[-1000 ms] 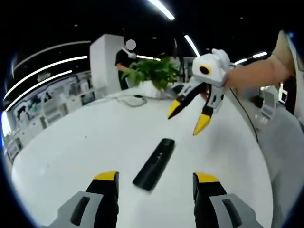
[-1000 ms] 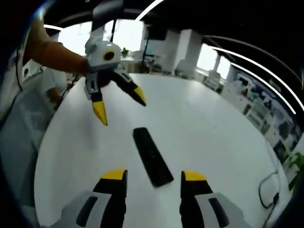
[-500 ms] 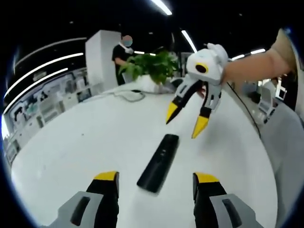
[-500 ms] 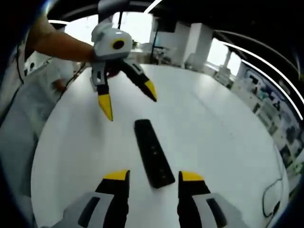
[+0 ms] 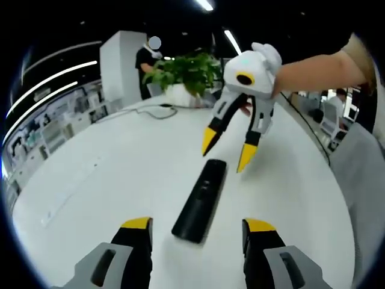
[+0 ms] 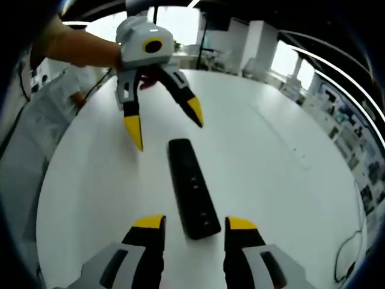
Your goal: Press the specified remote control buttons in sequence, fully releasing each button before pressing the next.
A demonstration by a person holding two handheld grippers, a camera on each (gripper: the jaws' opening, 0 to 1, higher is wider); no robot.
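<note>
We are holding the left claw (image 5: 195, 226) low over the white tabletop (image 5: 90, 180), its jaws standing wide apart and gripping nothing. Just ahead of it, the black remote control (image 5: 200, 200) is lying flat on the tabletop, between our two claws. In the right gripper view, the right claw (image 6: 187, 224) is also standing wide and empty, with the near end of the remote control (image 6: 191, 188) between its yellow tips.

We are judging the remote as a light, stiff plastic bar with a smooth shell, so it may be sliding on this glossy top when one tip presses it. It seems better to be pinning one end with one claw and pressing straight down with the other.

The buttons are showing as faint marks, and we cannot read them. Farther away, a plant (image 5: 183, 72) and a cable (image 5: 150, 111) are sitting at the tabletop's edge.
</note>
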